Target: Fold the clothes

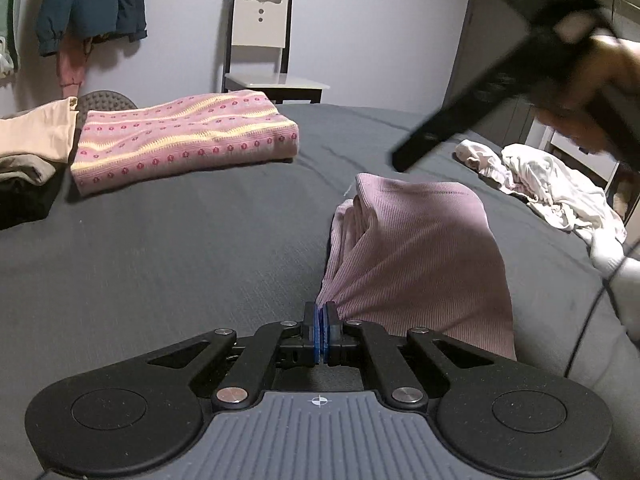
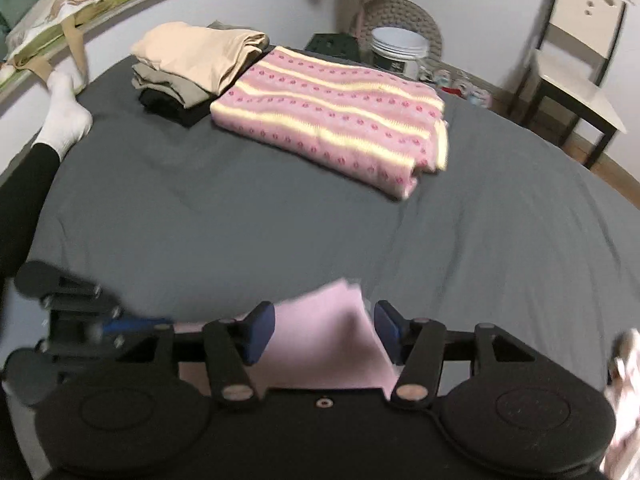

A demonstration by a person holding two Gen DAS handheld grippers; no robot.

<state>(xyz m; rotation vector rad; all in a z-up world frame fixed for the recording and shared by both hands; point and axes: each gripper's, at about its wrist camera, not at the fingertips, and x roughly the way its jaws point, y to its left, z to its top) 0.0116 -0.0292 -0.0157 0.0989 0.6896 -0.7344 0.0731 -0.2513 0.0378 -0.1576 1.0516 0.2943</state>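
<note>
On the grey bed lie one folded pink patterned blanket, one stack of three folded garments just beside it, one ribbed pink garment and one heap of white unfolded clothes. Beyond the bed stands one chair. Two grippers are in view.

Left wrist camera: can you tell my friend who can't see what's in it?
The left gripper is shut on a pink ribbed garment lying on a grey bed. Behind it sits a folded pink and yellow blanket, with a chair by the wall.
</note>
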